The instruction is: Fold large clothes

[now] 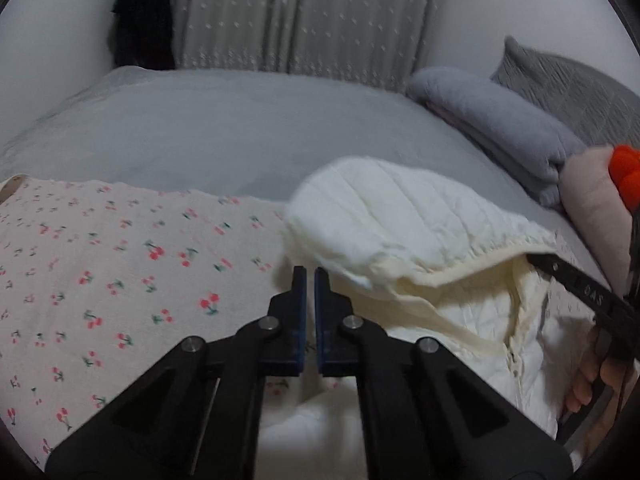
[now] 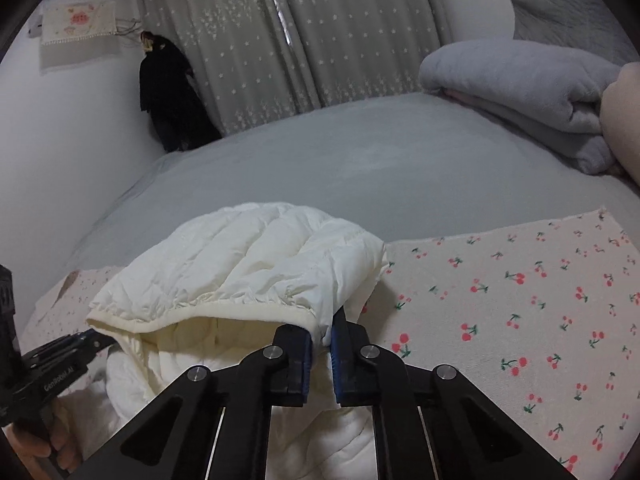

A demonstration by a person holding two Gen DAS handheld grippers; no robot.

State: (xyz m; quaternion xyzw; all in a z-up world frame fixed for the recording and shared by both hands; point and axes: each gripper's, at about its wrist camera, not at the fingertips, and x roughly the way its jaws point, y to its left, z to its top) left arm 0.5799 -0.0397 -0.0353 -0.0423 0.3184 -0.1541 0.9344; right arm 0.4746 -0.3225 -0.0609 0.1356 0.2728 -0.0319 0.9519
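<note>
A white quilted hooded jacket point(image 1: 400, 216) point(image 2: 248, 256) lies on a cherry-print cloth point(image 1: 120, 260) point(image 2: 520, 300) spread over the bed, with its hood opening facing me. My right gripper point(image 2: 320, 322) is shut on the right corner of the hood's rim, and white fabric shows between its pads. In the left wrist view it point(image 1: 536, 258) reaches into that rim. My left gripper point(image 1: 311, 276) is shut at the hood's left corner. The fabric lies against its right finger, and I see none between the pads. In the right wrist view it point(image 2: 100, 338) touches the left rim.
A grey bedsheet point(image 1: 200, 128) stretches beyond the cloth. A folded grey blanket point(image 2: 520, 88), a grey pillow point(image 1: 568, 76) and a pink plush with a red part point(image 1: 592, 196) sit at the right. Starred curtains point(image 2: 320, 40) and a dark hanging garment point(image 2: 168, 92) stand behind.
</note>
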